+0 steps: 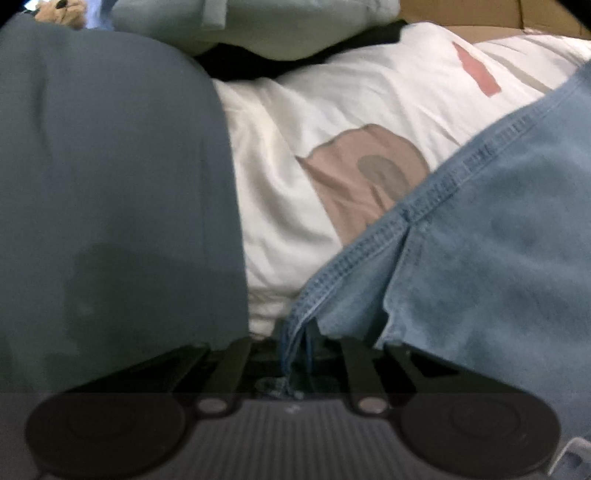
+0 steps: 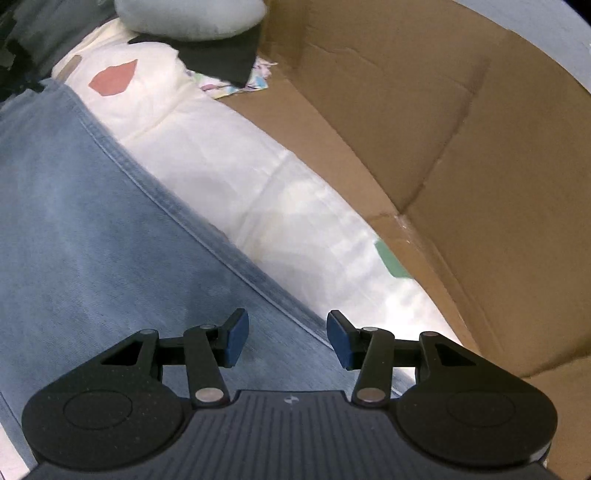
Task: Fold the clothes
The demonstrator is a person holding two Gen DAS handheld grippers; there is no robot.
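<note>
The left gripper (image 1: 291, 354) has its jaws drawn nearly together on a stitched edge of the blue denim garment (image 1: 491, 258), whose fold bunches up between its hidden fingertips. In the right wrist view the right gripper (image 2: 288, 338) hovers over the same denim (image 2: 81, 236) with its two blue pads (image 2: 236, 338) standing about half apart and nothing between them. The denim is a pale, washed blue with doubled seams and a slightly frayed cut; it lies spread over a white sheet (image 1: 295, 122) printed with pink, tan and green shapes. Left of the denim in the left wrist view hangs one grey-blue cloth (image 1: 110, 184). Beyond the denim, on the far part of the sheet, sit one black cloth (image 2: 221, 55) and one pale green bundle (image 2: 192, 18) on top of it. Right of the denim stands one open cardboard box (image 2: 461, 155).
</note>
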